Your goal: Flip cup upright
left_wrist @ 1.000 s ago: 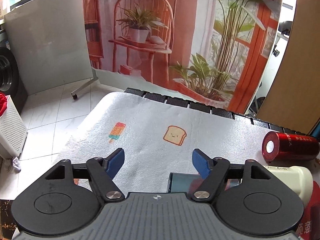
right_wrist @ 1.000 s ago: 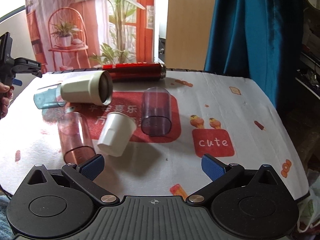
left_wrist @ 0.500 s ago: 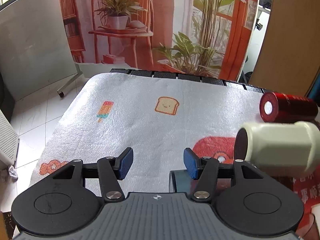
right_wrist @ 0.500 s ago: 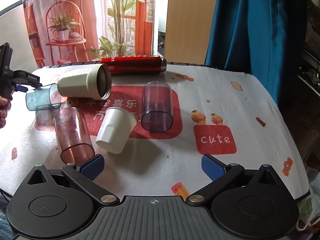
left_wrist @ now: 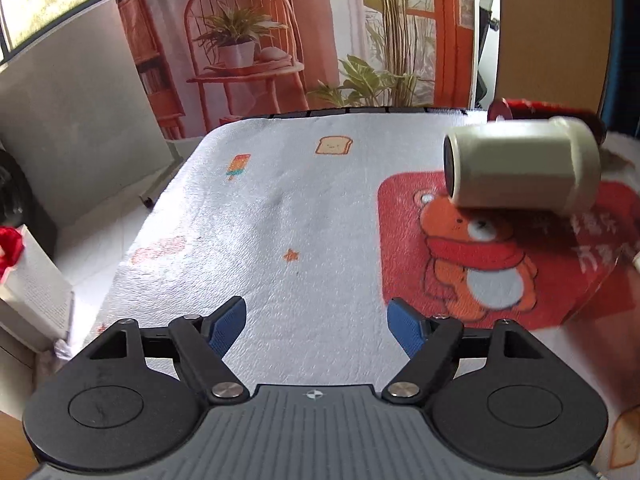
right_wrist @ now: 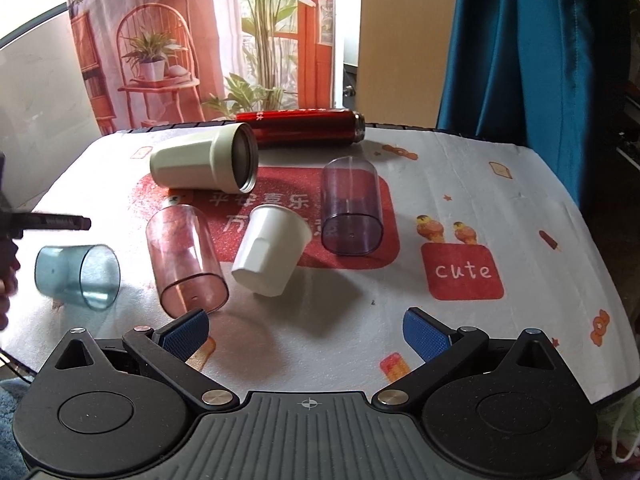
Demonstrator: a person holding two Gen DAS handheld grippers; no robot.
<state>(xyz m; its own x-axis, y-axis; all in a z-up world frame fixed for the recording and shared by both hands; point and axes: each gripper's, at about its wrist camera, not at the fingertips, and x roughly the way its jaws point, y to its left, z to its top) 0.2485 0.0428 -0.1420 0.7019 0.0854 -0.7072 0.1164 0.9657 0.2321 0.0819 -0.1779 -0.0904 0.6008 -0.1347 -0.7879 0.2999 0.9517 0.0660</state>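
Several cups lie on their sides on the table. In the right wrist view a clear blue cup [right_wrist: 78,276] lies at the left edge, just below the left gripper's black body [right_wrist: 48,222]. Beside it lie a pink clear cup [right_wrist: 184,260], a white cup [right_wrist: 270,256], a purple clear cup [right_wrist: 352,208] and a cream mug [right_wrist: 204,164], also in the left wrist view [left_wrist: 520,170]. My left gripper [left_wrist: 316,326] is open and empty above bare cloth. My right gripper [right_wrist: 306,332] is open and empty near the front edge.
A red flask [right_wrist: 304,126] lies along the table's far edge. The table's left edge [left_wrist: 160,216] drops to a tiled floor. A blue curtain [right_wrist: 540,60] hangs at the right, a printed backdrop [right_wrist: 200,40] behind the table.
My left gripper has opened wider and pulled back; the blue cup seen between its fingers is gone from its view and now lies farther toward the table's left front.
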